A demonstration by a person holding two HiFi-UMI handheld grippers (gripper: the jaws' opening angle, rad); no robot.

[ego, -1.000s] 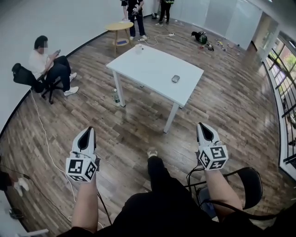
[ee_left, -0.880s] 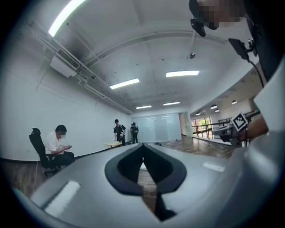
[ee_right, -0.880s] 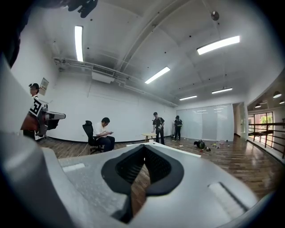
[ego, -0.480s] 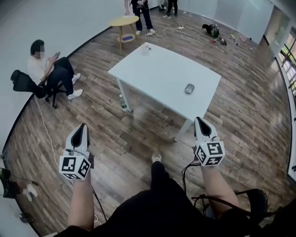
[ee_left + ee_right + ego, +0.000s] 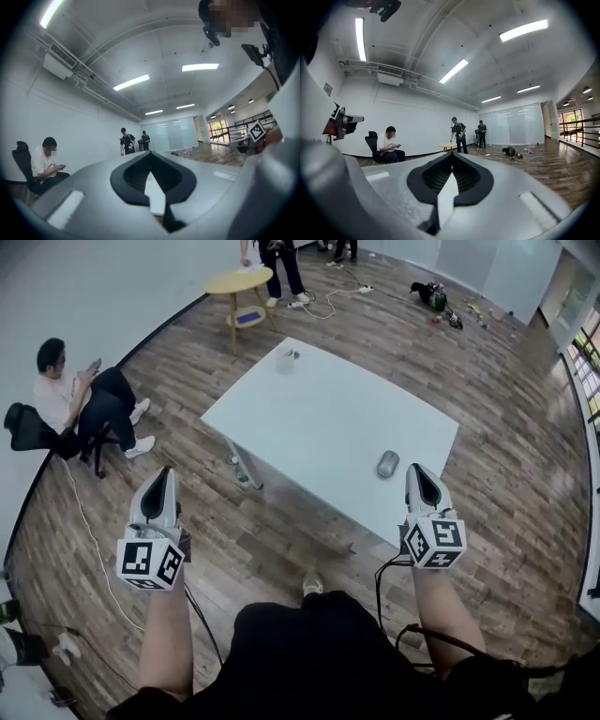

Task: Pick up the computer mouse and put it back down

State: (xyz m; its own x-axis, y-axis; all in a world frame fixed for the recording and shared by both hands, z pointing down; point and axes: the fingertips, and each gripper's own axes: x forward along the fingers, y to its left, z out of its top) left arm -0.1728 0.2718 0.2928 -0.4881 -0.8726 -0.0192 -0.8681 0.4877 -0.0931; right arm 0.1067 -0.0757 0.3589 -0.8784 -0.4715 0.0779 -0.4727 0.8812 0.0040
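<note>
The wooden floor (image 5: 506,427) spreads all round the white table (image 5: 319,418) in front of me. A person (image 5: 70,395) sits on a chair off to the left, and a round yellow side table (image 5: 242,282) stands beyond the white one. I hold my left gripper (image 5: 164,476) out over the floor, short of the table, jaws pressed together on nothing. My right gripper (image 5: 419,471) is likewise closed and empty, at the table's near edge. The mouse (image 5: 387,464) lies on the table, just left of that gripper's tip. A small cup (image 5: 286,359) stands at the far corner.
</note>
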